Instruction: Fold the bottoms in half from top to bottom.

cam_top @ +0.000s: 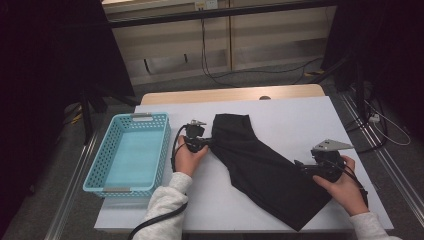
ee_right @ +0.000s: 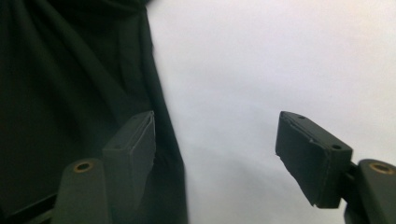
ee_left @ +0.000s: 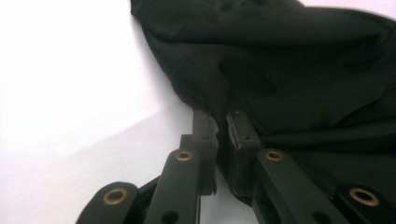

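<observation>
A black cloth (cam_top: 260,165) lies spread slantwise across the white table (cam_top: 300,112), from the middle toward the front right. My left gripper (cam_top: 209,142) is at the cloth's left edge. In the left gripper view its jaws (ee_left: 223,116) stand nearly together, pinching a fold of the cloth (ee_left: 280,60) at their tips. My right gripper (cam_top: 300,167) sits at the cloth's right edge and is open. In the right gripper view (ee_right: 217,126) one finger rests over the cloth (ee_right: 70,79) and the other over bare table, with nothing pressed between them.
A light blue plastic basket (cam_top: 95,165) with nothing in it stands at the table's left side, just left of my left hand. Bare white table lies behind the cloth and at the front left. Cables run across the floor beyond the table.
</observation>
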